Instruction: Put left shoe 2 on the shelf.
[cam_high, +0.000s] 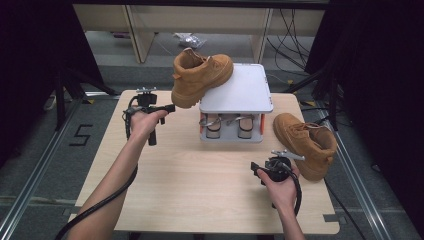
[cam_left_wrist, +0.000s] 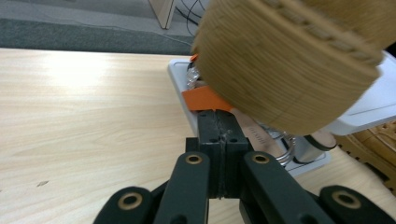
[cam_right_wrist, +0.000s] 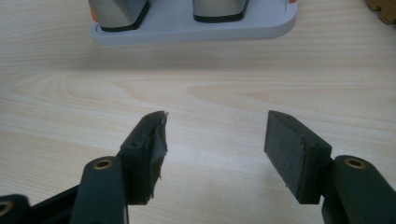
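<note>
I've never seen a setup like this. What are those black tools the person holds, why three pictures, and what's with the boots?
No robot here: a person holds a hand tool with two black jaws in each hand. The high view looks down on the wooden table. The other two pictures come from small cameras riding on the tools, looking along their jaws.

On the table stands a grey two-level shoe rack. One tan boot sits tilted on its top plate, the heel hanging over the edge. A second tan boot lies on the table to the right of the rack.

The left gripper has its jaws shut with nothing between them, close under that boot's sole. The right gripper has its jaws open and empty, pointing over bare wood toward the rack's base.
</note>
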